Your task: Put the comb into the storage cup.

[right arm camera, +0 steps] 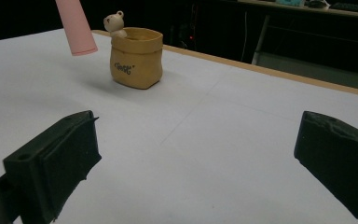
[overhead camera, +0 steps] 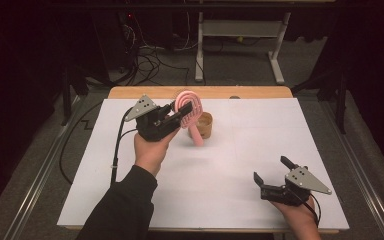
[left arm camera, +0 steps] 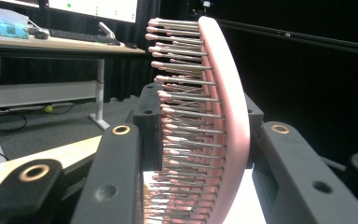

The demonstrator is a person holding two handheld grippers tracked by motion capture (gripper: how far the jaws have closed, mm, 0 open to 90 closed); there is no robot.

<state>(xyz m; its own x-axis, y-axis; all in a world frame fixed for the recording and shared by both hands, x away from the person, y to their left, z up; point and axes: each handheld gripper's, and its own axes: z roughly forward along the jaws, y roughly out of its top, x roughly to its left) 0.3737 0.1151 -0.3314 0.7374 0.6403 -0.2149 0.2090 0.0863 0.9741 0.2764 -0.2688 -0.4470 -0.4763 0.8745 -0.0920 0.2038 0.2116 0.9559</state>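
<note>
Clamping the pink brush by its head between the left gripper jaws, bristles facing one pad, handle hanging down beside the cup, above the table. Resting near the table's front edge, right gripper gaping wide on nothing.

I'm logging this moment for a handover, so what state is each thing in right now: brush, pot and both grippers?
Pink hairbrush: lifted off the table, clamped by its head, handle pointing down beside the pot.
Tan pot: upright on the white sheet, open at the top, a small bear figure on its rim.
Left gripper: jaws shut on the hairbrush's head.
Right gripper: jaws wide open, nothing between them, low over the table.
</note>
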